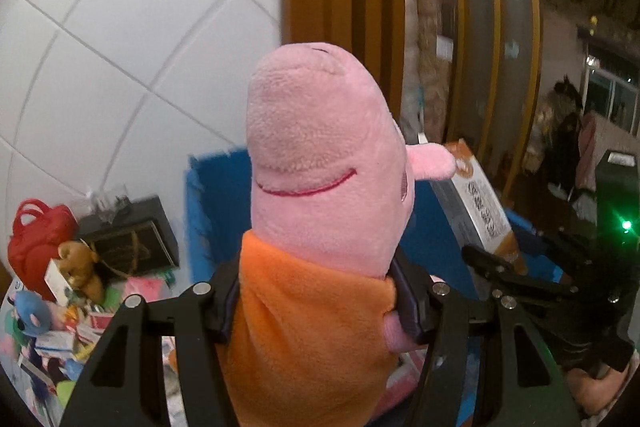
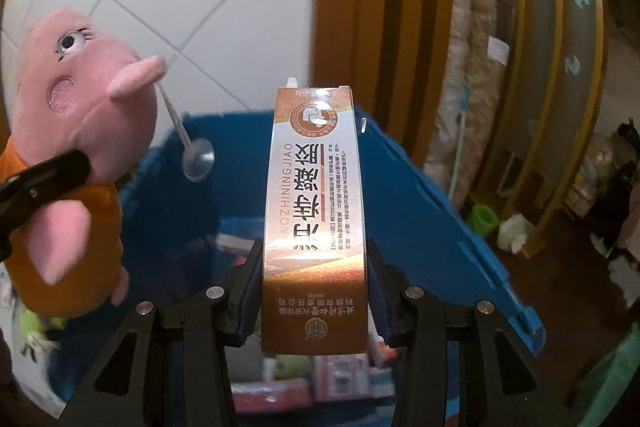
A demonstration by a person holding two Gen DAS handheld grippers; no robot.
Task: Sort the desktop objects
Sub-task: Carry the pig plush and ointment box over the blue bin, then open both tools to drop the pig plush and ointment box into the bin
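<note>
Over the big blue plastic crate (image 2: pixel 420 211), already part-filled with boxes, the left gripper (image 1: pixel 316 291) clamps a pink plush pig in an orange shirt (image 1: pixel 320 187) and the right gripper (image 2: pixel 314 291) a slim brown-and-white carton (image 2: pixel 314 211), while a heap of toys and boxes (image 1: pixel 60 299) beside the crate looks still unsorted.

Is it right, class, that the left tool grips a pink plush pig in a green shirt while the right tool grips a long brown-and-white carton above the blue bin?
Not quite: the pink plush pig wears an orange shirt, as the left wrist view shows. The rest stands.
</note>
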